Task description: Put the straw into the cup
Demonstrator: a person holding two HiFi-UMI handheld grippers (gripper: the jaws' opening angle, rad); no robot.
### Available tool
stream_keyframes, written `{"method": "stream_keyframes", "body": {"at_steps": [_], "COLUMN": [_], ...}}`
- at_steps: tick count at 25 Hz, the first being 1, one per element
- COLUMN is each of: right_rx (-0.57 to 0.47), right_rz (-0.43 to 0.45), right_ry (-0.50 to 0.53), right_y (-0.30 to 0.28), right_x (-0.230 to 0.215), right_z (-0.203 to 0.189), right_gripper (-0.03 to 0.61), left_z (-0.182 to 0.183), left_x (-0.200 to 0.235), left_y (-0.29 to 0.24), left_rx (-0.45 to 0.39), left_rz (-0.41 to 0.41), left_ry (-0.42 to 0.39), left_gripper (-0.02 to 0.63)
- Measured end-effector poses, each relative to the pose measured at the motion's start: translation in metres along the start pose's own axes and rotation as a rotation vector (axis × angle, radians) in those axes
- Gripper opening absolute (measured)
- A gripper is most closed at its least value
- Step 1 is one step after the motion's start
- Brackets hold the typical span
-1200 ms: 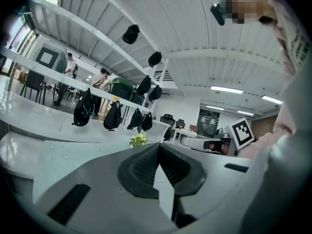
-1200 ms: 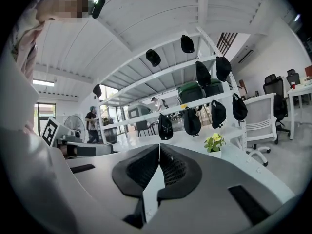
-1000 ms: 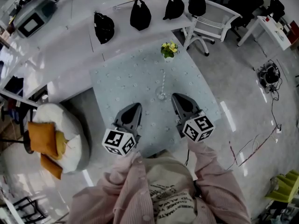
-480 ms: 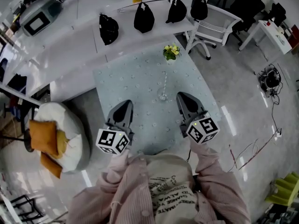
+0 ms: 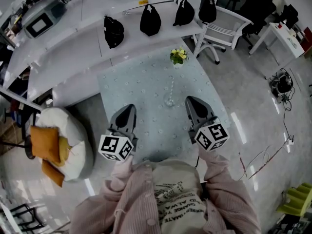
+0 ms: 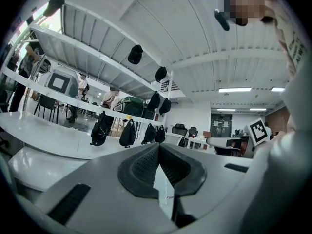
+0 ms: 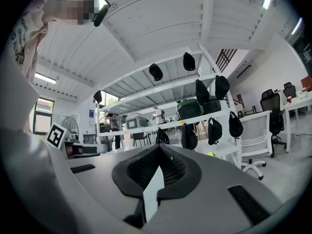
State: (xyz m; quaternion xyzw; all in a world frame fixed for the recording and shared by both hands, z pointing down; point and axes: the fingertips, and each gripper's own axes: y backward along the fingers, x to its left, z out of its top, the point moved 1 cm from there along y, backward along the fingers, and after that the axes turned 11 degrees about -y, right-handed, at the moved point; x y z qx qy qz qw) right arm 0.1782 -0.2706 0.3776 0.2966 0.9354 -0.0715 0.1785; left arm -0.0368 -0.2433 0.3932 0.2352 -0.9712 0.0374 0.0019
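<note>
A clear stemmed glass cup stands on the pale blue tablecloth, in the head view. A thin pale straw rises out of it and leans toward the far side. My left gripper is shut with nothing in it, near the table's front, well to the left of the cup. My right gripper is shut too, just right of the cup and apart from it. In the left gripper view the left gripper has its jaws closed; the right gripper looks the same in the right gripper view. Neither gripper view shows cup or straw.
A small pot of yellow flowers sits at the table's far right corner. Beyond it runs a white shelf with several black bags. A white chair stands at the right, a beanbag with orange cushions at the left.
My left gripper has drawn a little left and back from the cup. The right gripper has hardly moved. Cup and straw stand as before.
</note>
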Motion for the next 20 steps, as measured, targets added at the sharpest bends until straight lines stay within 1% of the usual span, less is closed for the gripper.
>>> {"method": "stream_keyframes", "body": {"at_steps": [4, 20], "right_rx": [-0.003, -0.019], "right_rz": [-0.005, -0.032], "right_ry": [0.004, 0.02], "right_y": [0.0003, 0.0024], "right_x": [-0.0017, -0.0094], "right_z": [0.0008, 0.0034], "right_gripper": [0.0, 0.0], "left_z": [0.0009, -0.0028], "left_x": [-0.0031, -0.0016], "left_y": [-0.0036, -0.0097], "left_rx": [0.004, 0.005], "left_rz": [-0.011, -0.005], "left_ry": [-0.008, -0.009], "left_gripper": [0.0, 0.0]}}
